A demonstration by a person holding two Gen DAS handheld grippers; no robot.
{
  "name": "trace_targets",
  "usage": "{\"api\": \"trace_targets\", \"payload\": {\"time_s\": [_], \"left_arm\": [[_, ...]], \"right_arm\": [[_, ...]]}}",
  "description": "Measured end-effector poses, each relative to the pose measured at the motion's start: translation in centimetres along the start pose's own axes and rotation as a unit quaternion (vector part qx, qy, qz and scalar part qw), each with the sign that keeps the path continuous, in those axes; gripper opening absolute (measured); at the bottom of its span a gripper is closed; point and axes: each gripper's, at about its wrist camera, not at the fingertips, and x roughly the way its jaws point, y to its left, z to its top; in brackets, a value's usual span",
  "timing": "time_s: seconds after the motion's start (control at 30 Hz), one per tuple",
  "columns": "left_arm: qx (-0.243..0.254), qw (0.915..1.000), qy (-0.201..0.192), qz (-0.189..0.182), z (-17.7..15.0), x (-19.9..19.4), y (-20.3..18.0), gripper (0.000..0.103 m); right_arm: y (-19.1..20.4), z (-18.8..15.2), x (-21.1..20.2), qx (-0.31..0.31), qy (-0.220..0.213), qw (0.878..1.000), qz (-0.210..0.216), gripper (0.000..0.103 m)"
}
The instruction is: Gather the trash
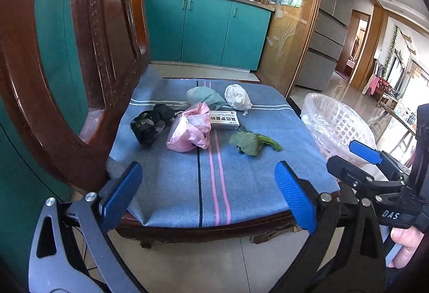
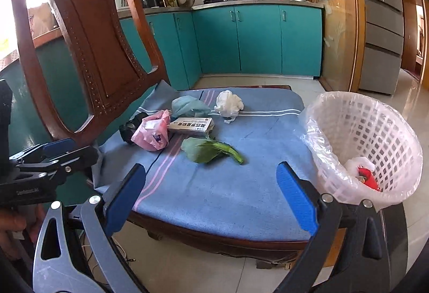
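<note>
Trash lies on the chair's blue cushion point(image 1: 241, 185): a green leaf point(image 1: 253, 142) point(image 2: 210, 149), a pink plastic bag point(image 1: 189, 130) point(image 2: 154, 133), a black wrapper point(image 1: 150, 124) point(image 2: 128, 129), a small white box point(image 1: 224, 120) point(image 2: 191, 126), a teal crumpled piece point(image 1: 205, 97) point(image 2: 189, 106) and a white crumpled tissue point(image 1: 237, 97) point(image 2: 228, 103). A white lined basket point(image 1: 337, 126) point(image 2: 362, 145) stands to the right with some trash point(image 2: 364, 175) inside. My left gripper point(image 1: 209, 196) and right gripper point(image 2: 211, 197) are open and empty, both near the cushion's front edge.
The wooden chair back point(image 1: 88, 51) point(image 2: 88, 38) rises at the left. Teal kitchen cabinets point(image 1: 203, 30) point(image 2: 257, 38) stand behind, with pots on the counter. A glass door point(image 1: 292, 14) and a grey fridge point(image 2: 380, 24) are at the right. Tiled floor point(image 1: 203, 266) lies below.
</note>
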Motion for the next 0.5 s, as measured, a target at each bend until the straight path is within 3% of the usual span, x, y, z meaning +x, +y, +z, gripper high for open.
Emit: {"api": "trace_targets", "payload": {"time_s": [0.5], "left_arm": [[-0.001,1.0,0.001,0.008,0.14,0.49,-0.18,0.099]], "right_arm": [[0.02,-0.21,0.49,-0.006,0.013,1.0,-0.003,0.096]]}}
